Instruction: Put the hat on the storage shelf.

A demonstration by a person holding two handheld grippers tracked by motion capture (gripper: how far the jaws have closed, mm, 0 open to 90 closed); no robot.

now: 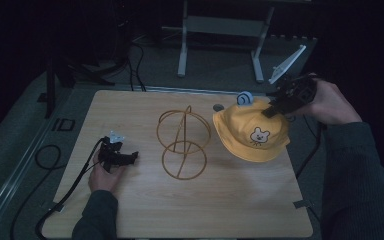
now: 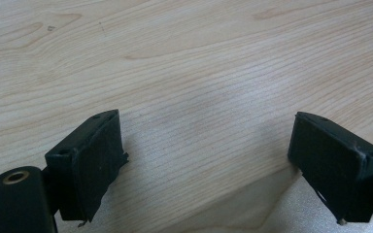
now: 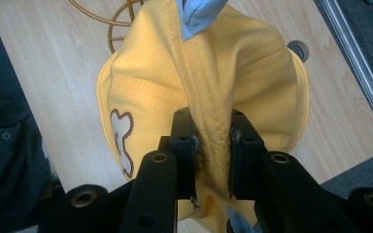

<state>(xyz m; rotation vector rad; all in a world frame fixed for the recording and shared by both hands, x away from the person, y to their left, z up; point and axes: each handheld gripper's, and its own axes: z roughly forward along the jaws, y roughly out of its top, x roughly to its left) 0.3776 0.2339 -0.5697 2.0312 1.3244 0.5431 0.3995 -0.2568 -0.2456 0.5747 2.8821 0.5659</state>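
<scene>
Just one yellow hat (image 1: pixel 250 131) (one wire stand (image 1: pixel 182 142))

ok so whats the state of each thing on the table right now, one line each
yellow hat: crown fabric pinched, lifted at the top, bear face showing
right gripper: shut on the yellow hat
left gripper: open, nothing between its jaws, low over the wooden table
gold wire stand: upright on the table, bare, apart from the hat

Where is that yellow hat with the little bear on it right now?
In the high view the yellow hat is at the table's right, beside the gold wire stand, its crown pinched by the right gripper.
</scene>
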